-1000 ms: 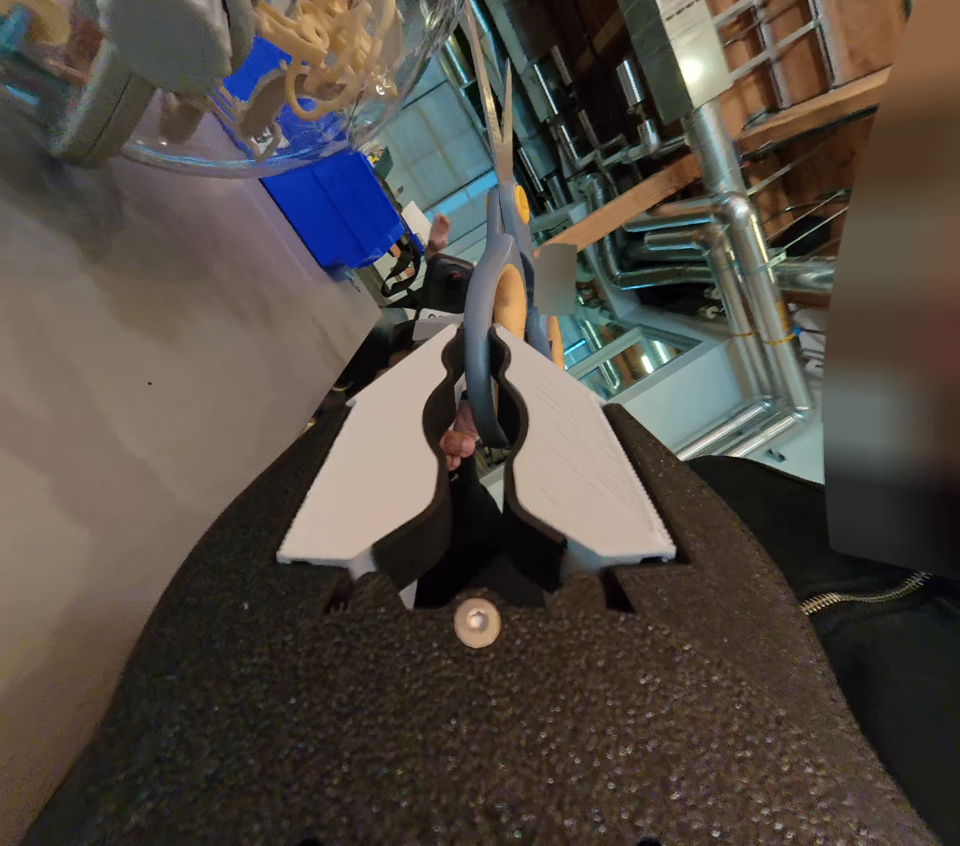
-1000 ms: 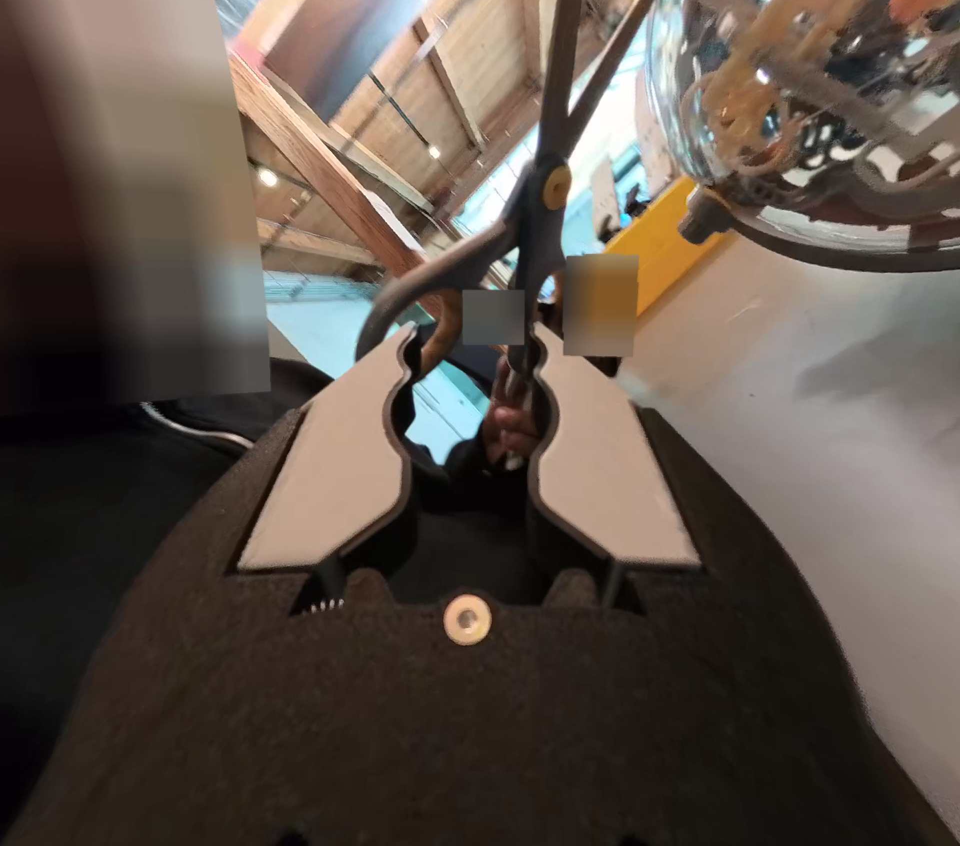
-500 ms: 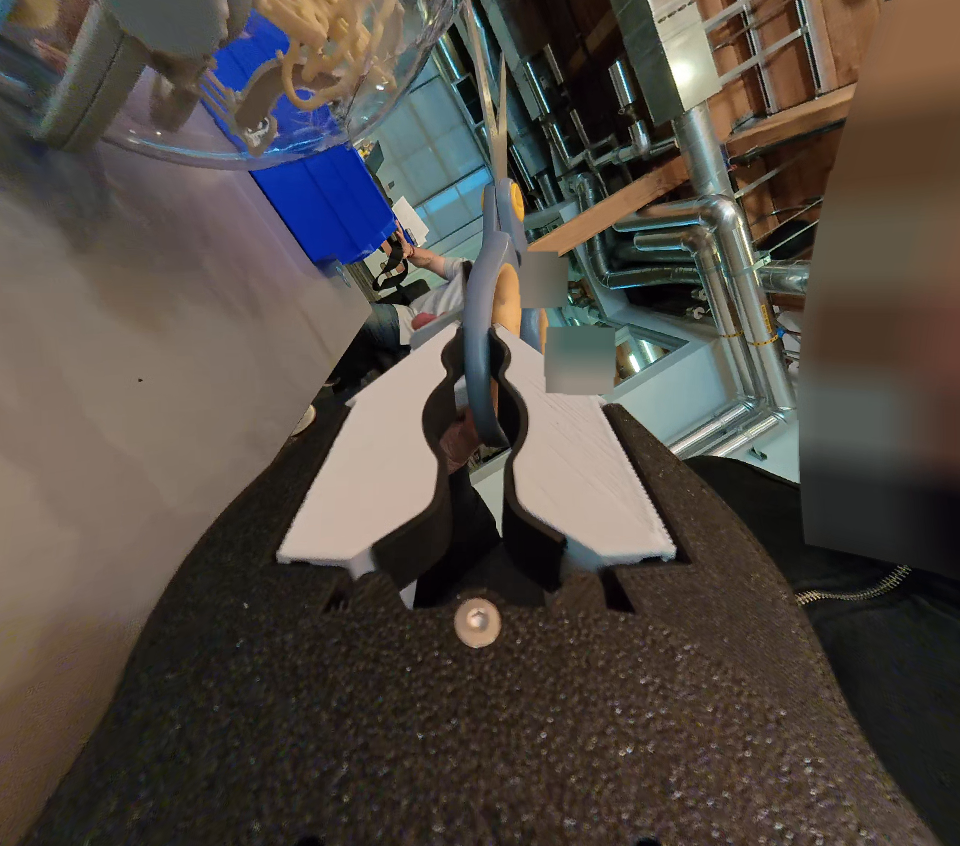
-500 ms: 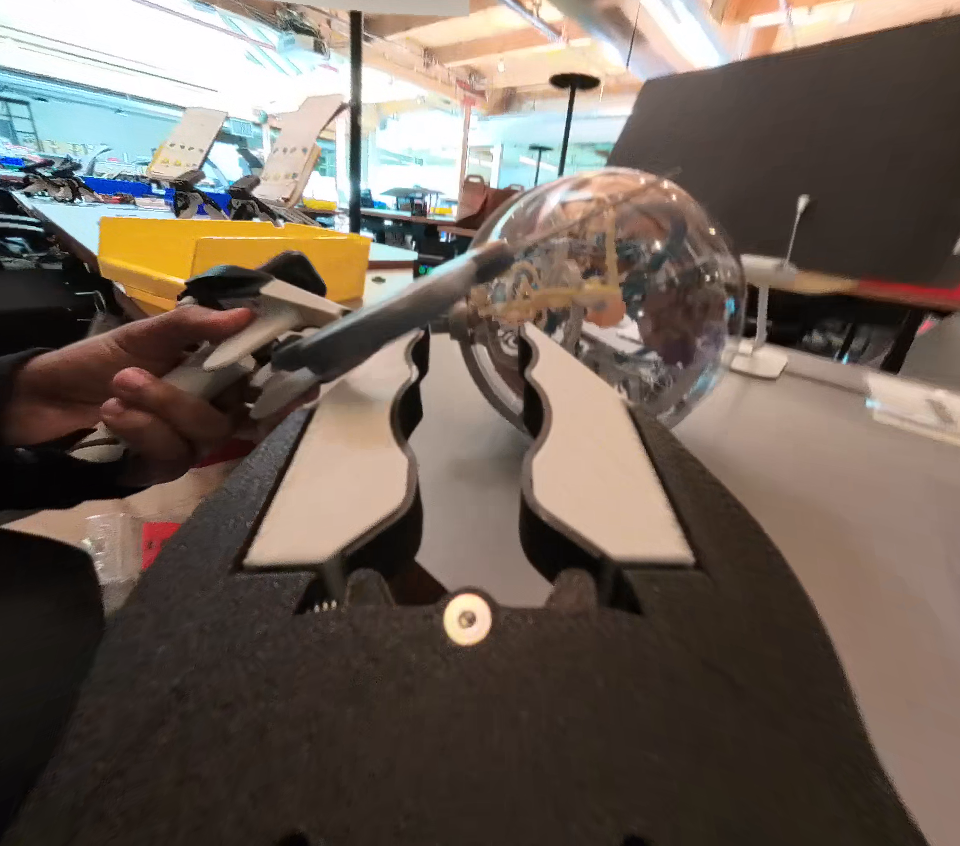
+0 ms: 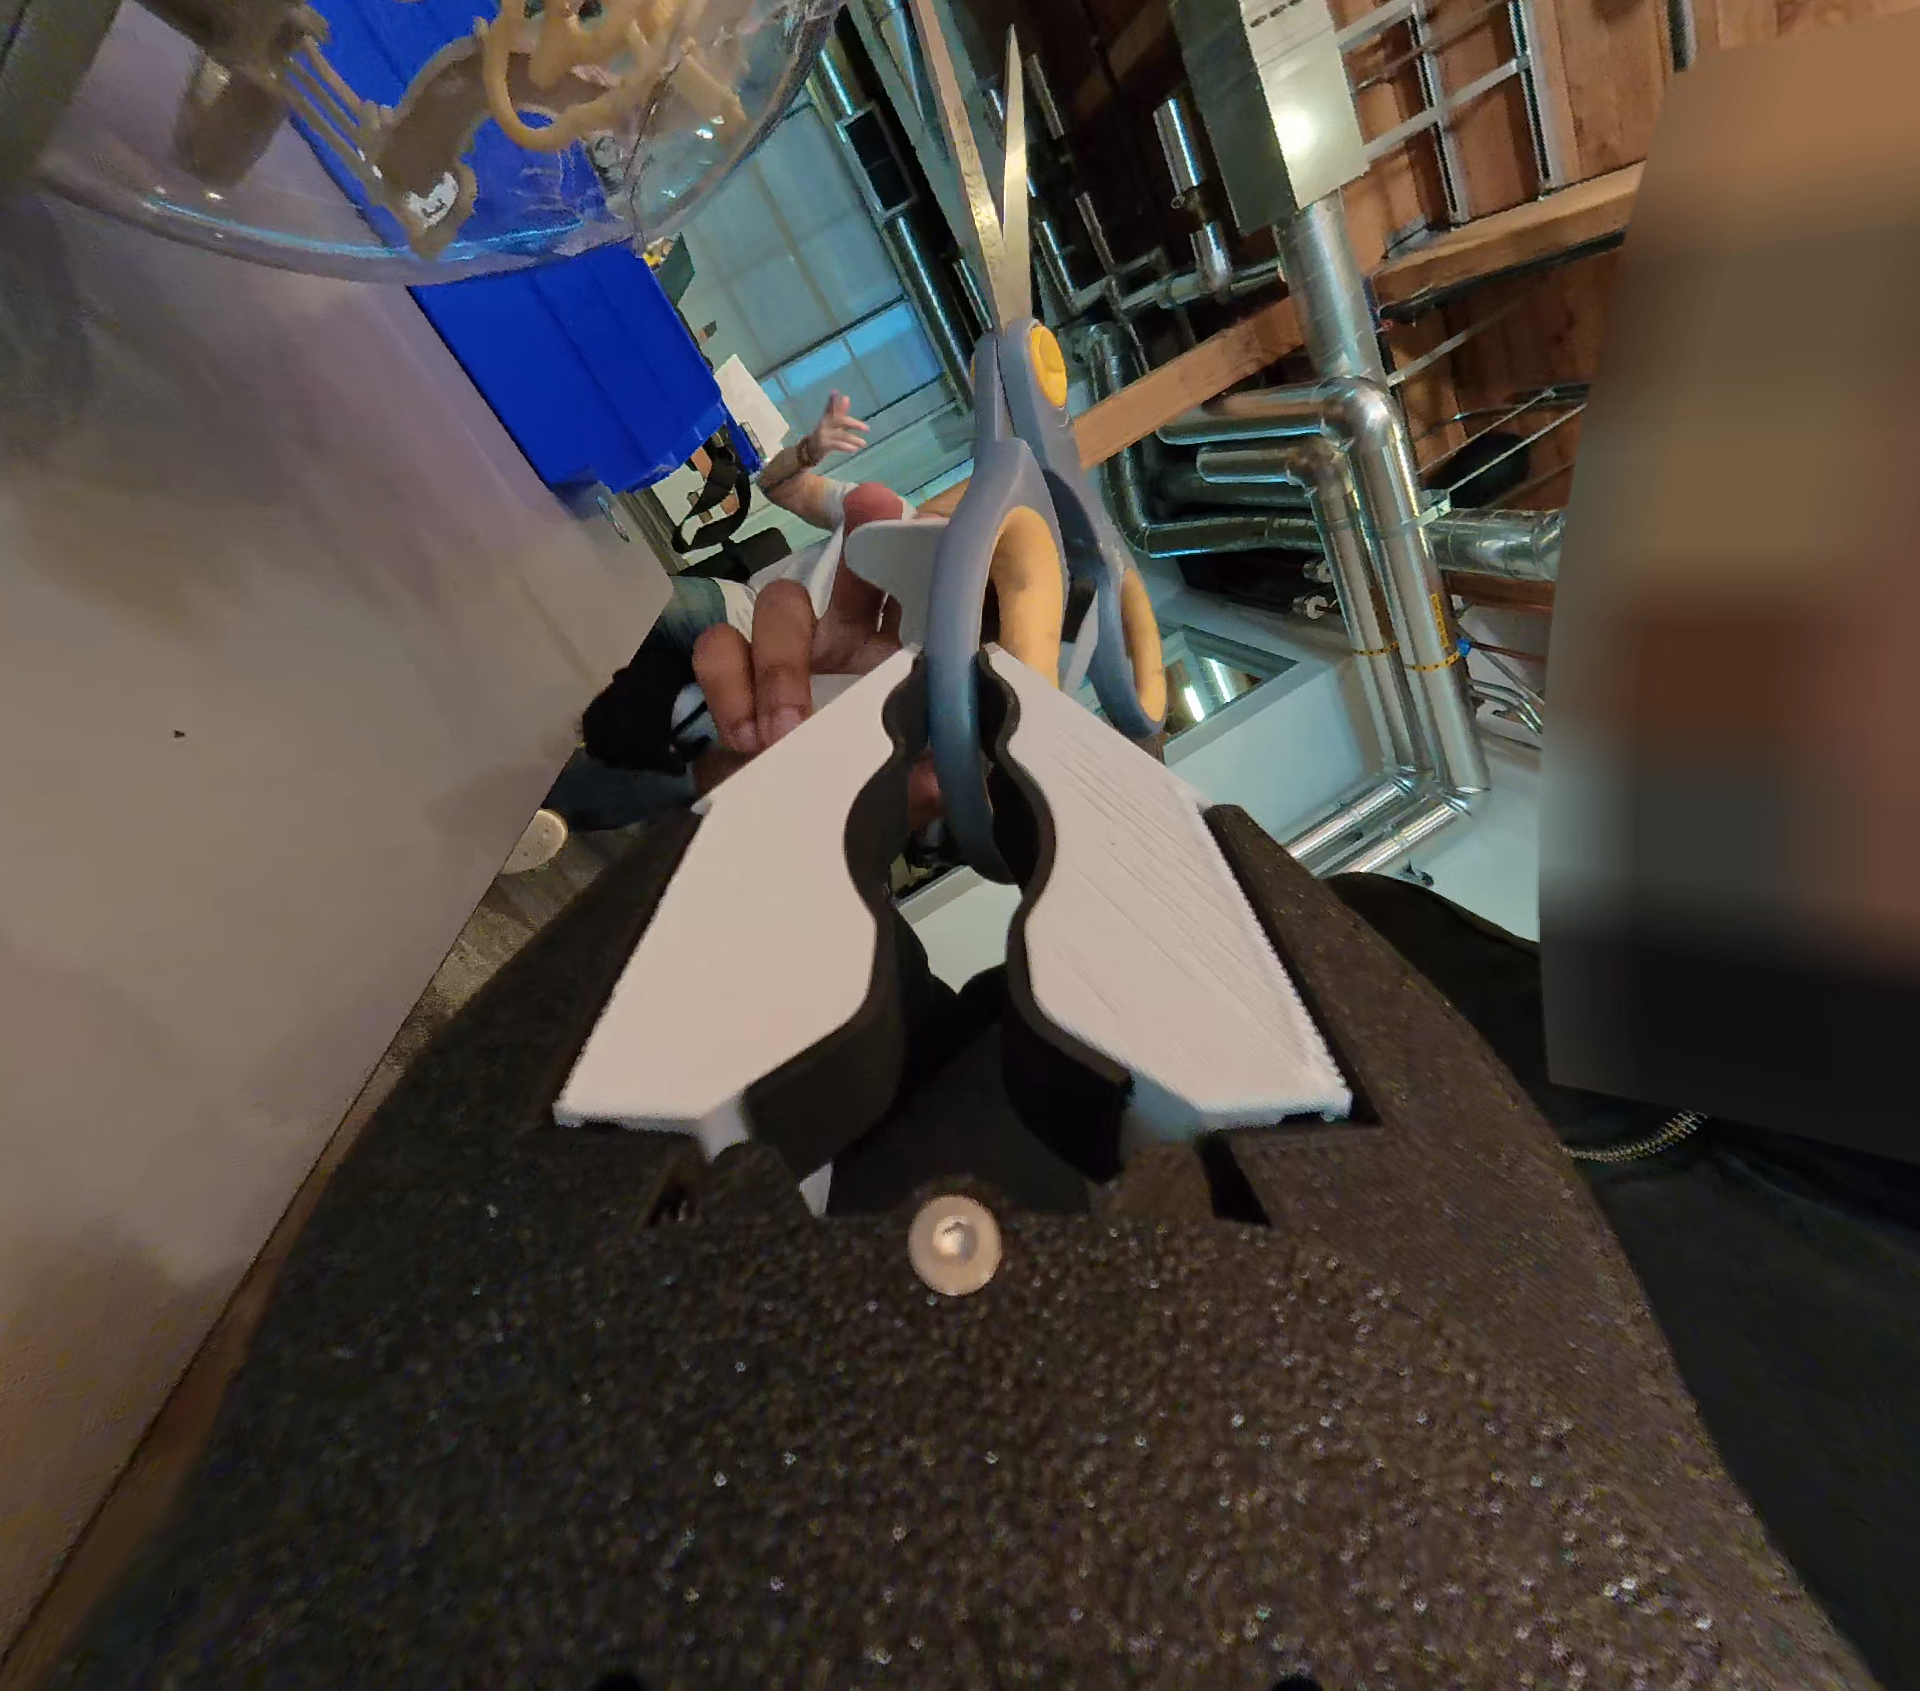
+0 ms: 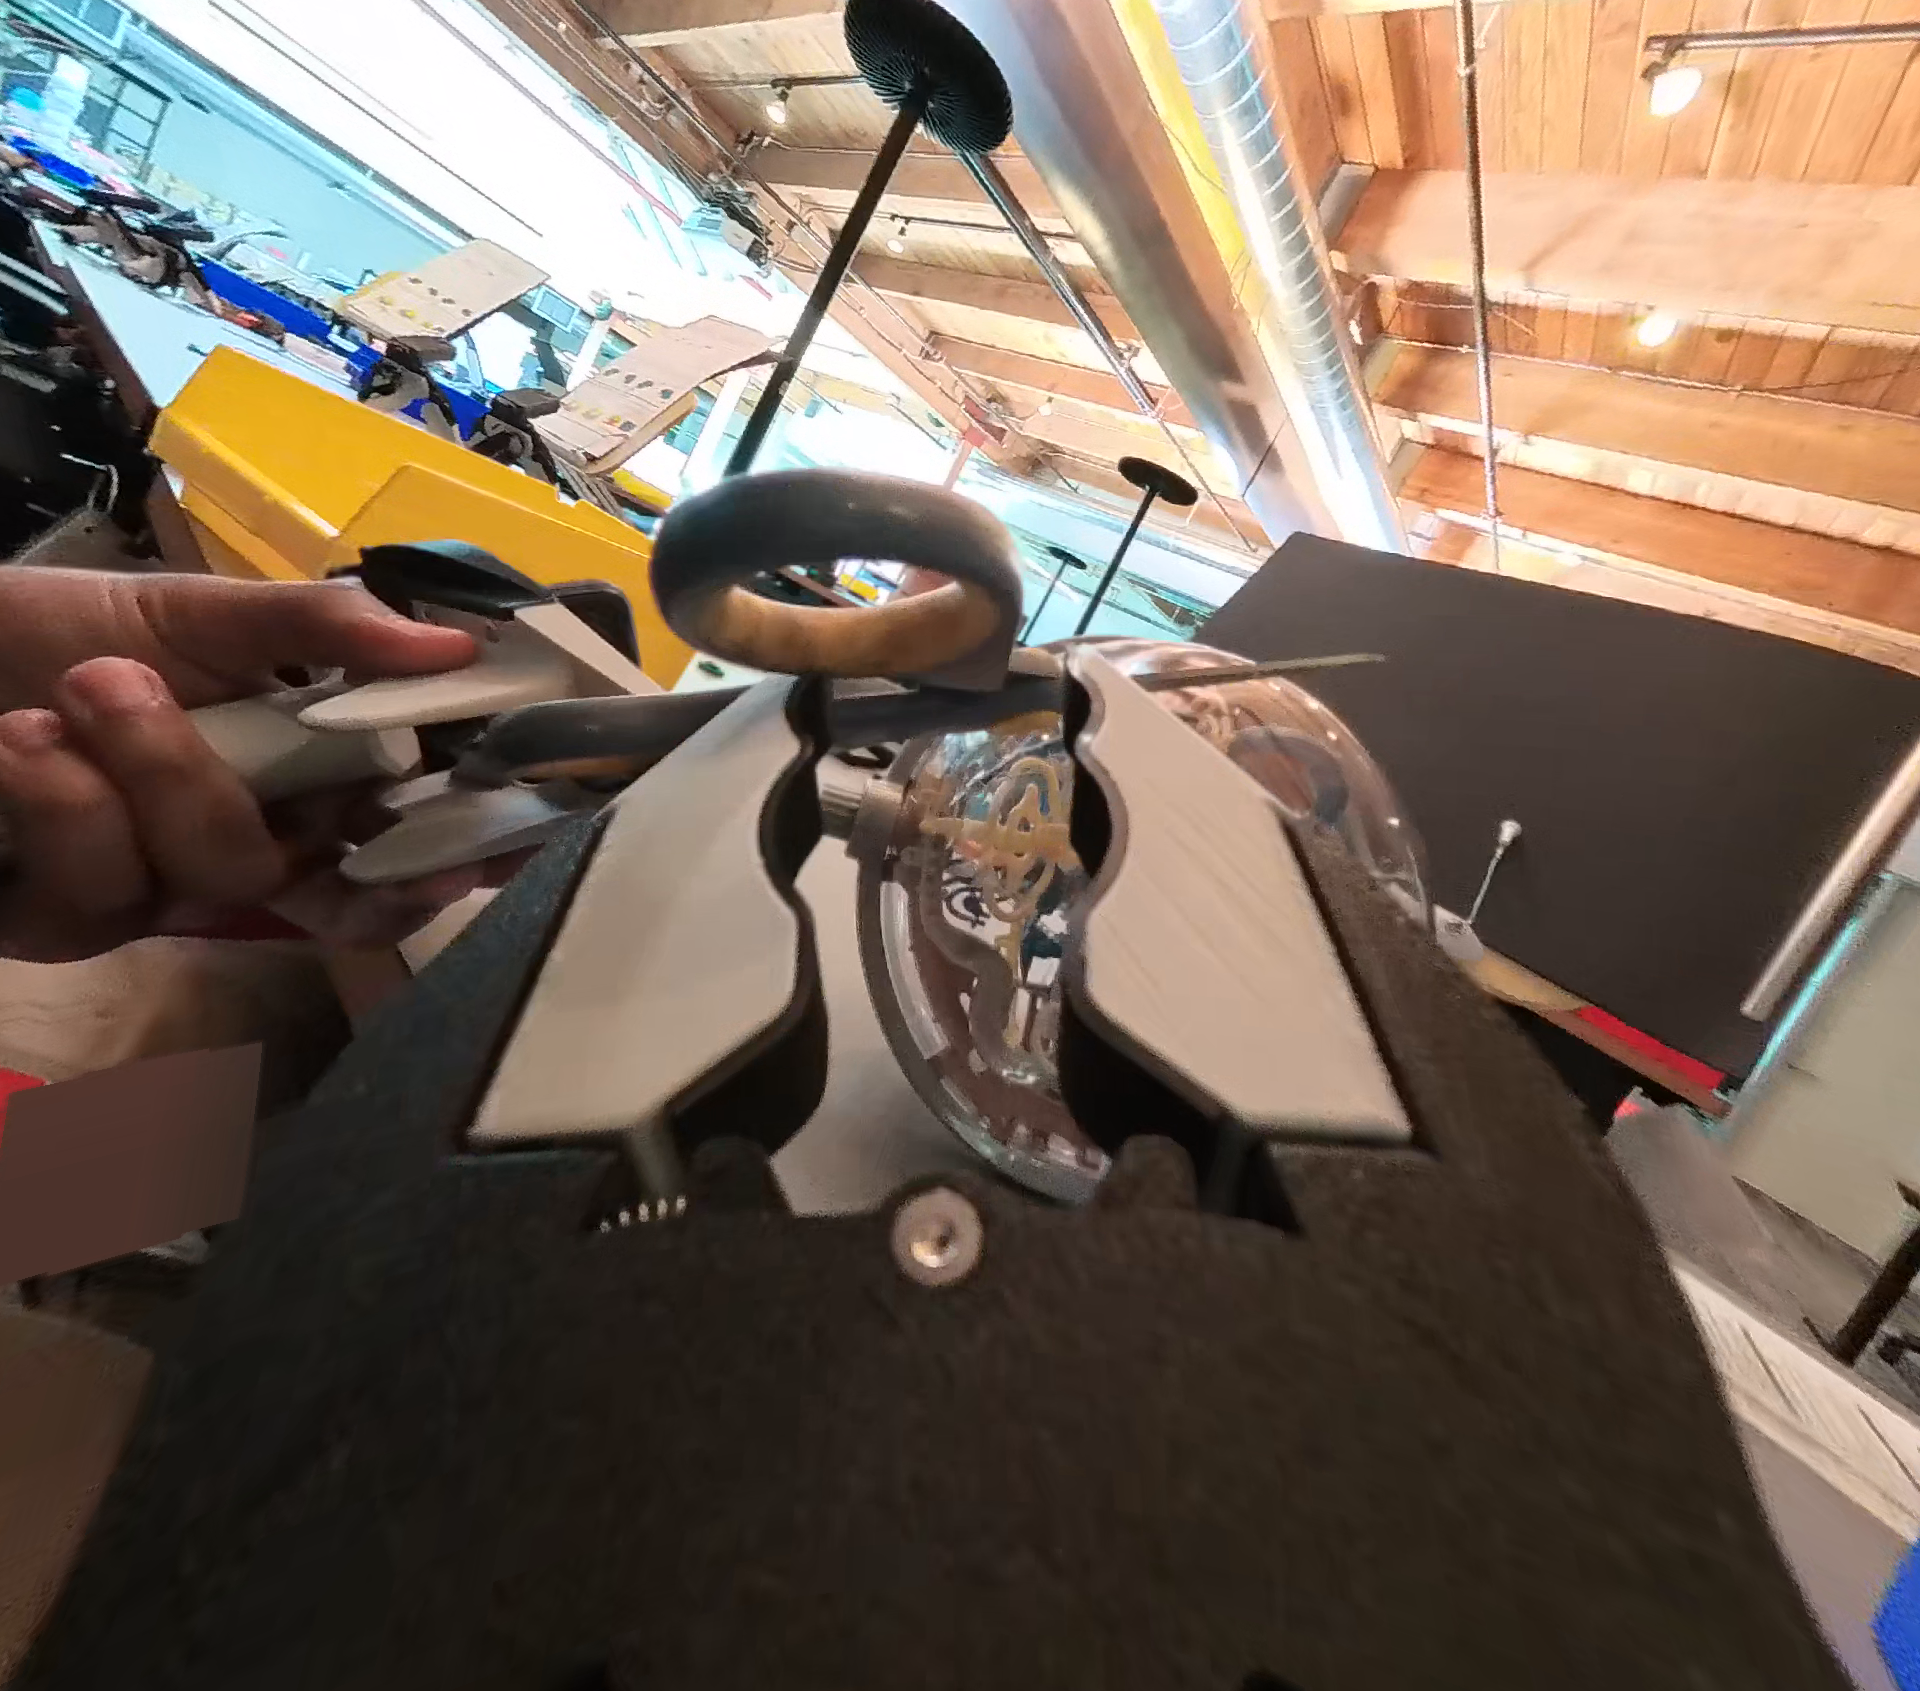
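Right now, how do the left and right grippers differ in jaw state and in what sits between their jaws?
The left gripper has its jaws shut on one handle loop of the scissors. The right gripper has its jaws wide apart and grips nothing. The left gripper points up along the blades. The right gripper faces the clear sphere, seen through its gap, with the scissors' other loop near its tips. Both have white-faced jaws on black bodies.

Scissors (image 5: 1003, 498), grey handles with orange lining, blades nearly closed; one handle loop clamped between left gripper (image 5: 951, 706) fingers.
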Demonstrator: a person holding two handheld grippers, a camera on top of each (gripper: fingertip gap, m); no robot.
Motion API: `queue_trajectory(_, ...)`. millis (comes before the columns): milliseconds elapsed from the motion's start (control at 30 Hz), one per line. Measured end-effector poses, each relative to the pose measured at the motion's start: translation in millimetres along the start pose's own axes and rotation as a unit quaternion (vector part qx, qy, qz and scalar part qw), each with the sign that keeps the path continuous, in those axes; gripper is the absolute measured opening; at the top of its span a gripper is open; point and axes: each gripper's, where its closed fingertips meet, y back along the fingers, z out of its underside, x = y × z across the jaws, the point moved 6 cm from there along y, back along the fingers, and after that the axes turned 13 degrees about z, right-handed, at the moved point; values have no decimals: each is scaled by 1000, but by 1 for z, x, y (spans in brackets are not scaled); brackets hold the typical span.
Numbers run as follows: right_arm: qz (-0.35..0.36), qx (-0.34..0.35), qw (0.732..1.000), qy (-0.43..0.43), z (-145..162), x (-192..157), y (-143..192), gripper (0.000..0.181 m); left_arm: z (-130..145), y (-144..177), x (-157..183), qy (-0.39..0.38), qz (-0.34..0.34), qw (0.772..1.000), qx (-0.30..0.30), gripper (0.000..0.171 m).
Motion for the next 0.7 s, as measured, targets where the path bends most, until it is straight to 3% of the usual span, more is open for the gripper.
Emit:
queue_trajectory(133,-28,21,999,29,-3,1,-9,42,1,1,1,2,-2,1000,-8,4)
queue_trajectory(267,-63,48,996,51,-10,-2,-15,30,0,2,4,-4,-5,1000,-20,4)
queue_trajectory(433,-72,45,996,3,-15,9,-18,20,0,3,5,-7,1,1000,-28,4)
queue_trajectory(700,-95,21,995,-29,-5,5,-21,22,2,2,4,9,9,999,-31,4)
